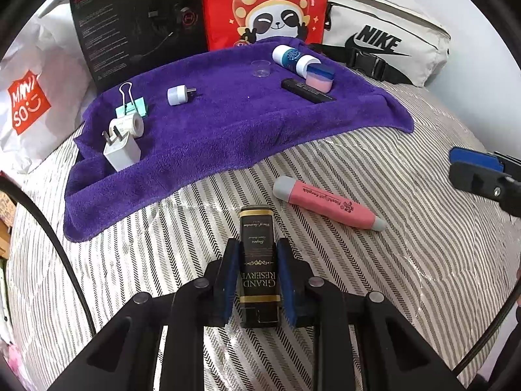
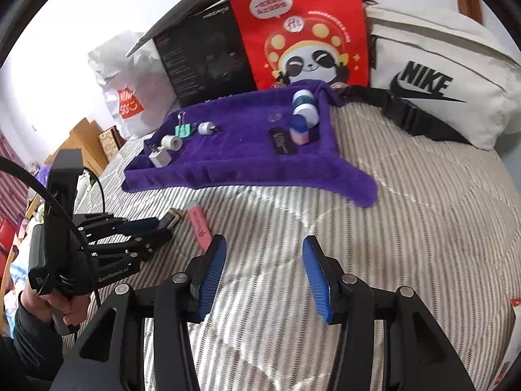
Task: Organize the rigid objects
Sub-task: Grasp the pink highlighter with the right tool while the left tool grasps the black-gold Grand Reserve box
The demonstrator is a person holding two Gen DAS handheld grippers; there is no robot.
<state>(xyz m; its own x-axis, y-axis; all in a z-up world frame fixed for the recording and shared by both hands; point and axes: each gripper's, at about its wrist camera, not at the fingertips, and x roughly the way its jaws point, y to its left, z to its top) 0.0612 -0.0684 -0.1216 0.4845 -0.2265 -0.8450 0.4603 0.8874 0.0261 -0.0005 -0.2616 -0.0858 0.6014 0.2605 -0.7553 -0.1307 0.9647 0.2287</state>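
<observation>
My left gripper point(image 1: 259, 247) is shut on a black "Grand Reserve" box point(image 1: 259, 260) with gold trim, over the striped bedspread. It also shows in the right wrist view point(image 2: 162, 228), with the box point(image 2: 171, 219) in it. A pink and grey tube point(image 1: 329, 203) lies on the bedspread just right of the box; in the right wrist view the tube point(image 2: 199, 226) is partly behind my left pad. My right gripper point(image 2: 263, 251) is open and empty above the bedspread. A purple towel point(image 1: 228, 123) carries a white charger point(image 1: 122, 151), tape roll point(image 1: 128, 125), green binder clip point(image 1: 132, 106), small plug point(image 1: 177, 94), black bar point(image 1: 307, 90) and a blue and white tube point(image 1: 294, 59).
Behind the towel stand a black carton point(image 1: 136, 22), a red panda bag point(image 1: 265, 6), a white Nike bag point(image 1: 384, 39) and a white Miniso bag point(image 1: 29, 97). A clear cup point(image 1: 261, 67) and a pink and blue block point(image 1: 319, 78) also lie on the towel.
</observation>
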